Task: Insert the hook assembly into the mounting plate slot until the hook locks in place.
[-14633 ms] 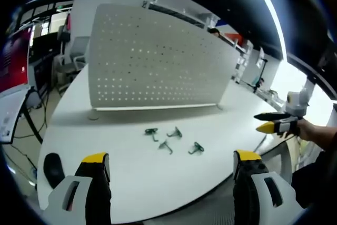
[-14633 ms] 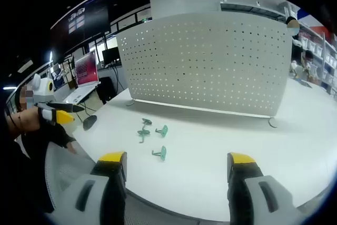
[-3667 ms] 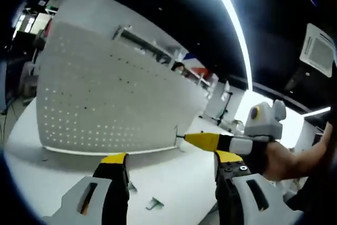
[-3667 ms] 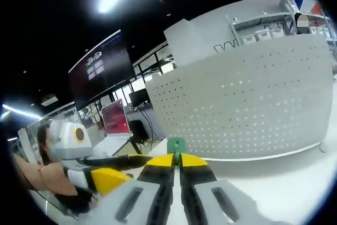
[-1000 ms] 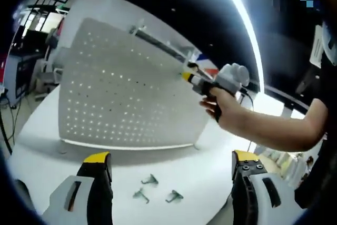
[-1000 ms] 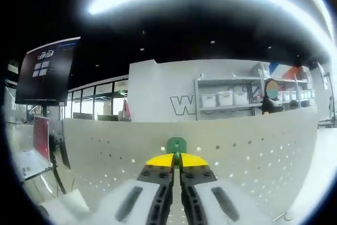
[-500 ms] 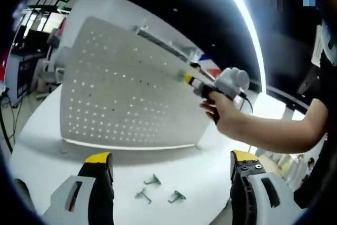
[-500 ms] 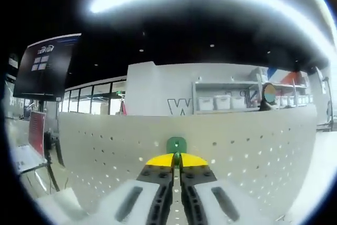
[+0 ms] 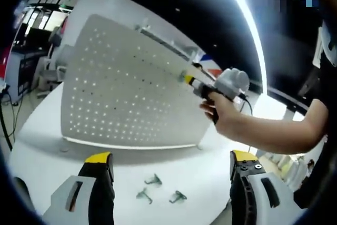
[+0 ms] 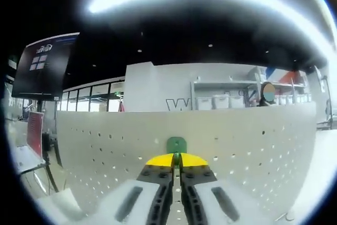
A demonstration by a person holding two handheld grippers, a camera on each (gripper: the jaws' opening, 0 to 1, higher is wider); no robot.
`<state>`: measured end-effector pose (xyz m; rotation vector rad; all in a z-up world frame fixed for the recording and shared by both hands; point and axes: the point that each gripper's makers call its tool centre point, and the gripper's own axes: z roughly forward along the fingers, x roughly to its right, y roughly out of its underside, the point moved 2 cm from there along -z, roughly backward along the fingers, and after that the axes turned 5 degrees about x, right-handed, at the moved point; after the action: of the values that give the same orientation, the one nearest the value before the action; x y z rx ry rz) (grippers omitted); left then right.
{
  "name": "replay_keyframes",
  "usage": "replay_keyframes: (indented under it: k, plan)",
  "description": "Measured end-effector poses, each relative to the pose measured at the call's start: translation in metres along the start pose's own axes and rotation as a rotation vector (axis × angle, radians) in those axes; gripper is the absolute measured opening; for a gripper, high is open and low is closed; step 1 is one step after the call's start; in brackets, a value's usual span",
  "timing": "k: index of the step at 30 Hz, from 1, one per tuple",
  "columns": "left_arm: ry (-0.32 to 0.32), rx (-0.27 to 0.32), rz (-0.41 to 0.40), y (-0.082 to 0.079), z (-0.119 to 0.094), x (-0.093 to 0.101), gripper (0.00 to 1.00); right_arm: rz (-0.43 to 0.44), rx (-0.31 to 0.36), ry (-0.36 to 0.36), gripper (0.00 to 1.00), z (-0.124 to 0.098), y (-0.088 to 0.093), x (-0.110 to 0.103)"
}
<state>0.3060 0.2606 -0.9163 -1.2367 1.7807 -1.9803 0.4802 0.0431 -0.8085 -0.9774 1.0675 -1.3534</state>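
Three green hooks [image 9: 160, 190] lying on the surface [image 9: 47, 151], your right gripper [image 10: 176, 157] pinching a hook [image 10: 176, 145] seemingly against the pegboard [image 10: 237, 146], left gripper [image 9: 168, 166] fingers spreading wide.

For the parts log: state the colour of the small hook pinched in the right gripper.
Green; the small plastic hook shows best in the right gripper view.

A large letter "W" stands on the grey back wall [image 10: 174, 85] beside the shelving; the dark wall screen's [image 10: 45, 67] text is too small to read.
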Motion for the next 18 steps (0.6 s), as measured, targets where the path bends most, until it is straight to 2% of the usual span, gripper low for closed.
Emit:
replay_keyframes:
  k: [4, 7, 11, 13, 18]
  plan:
    - [0.001, 0.012, -0.036, -0.001, 0.0, 0.001, 0.94, 0.018, -0.006, 0.006, 0.0, 0.0, 0.0, 0.0]
    - [-0.002, 0.004, -0.026, 0.0, -0.001, 0.002, 0.94, 0.057, -0.024, 0.0, 0.01, 0.001, 0.0, 0.001]
    - [-0.001, 0.002, -0.028, 0.002, -0.003, 0.002, 0.94, 0.04, -0.058, -0.023, 0.04, 0.002, 0.004, 0.001]
    - [-0.003, -0.013, -0.025, 0.007, -0.004, 0.002, 0.95, 0.065, -0.051, -0.02, 0.12, 0.001, 0.001, 0.002]
    - [-0.016, -0.041, -0.016, 0.016, -0.01, 0.002, 0.96, 0.04, -0.012, -0.065, 0.15, -0.003, -0.02, -0.004]
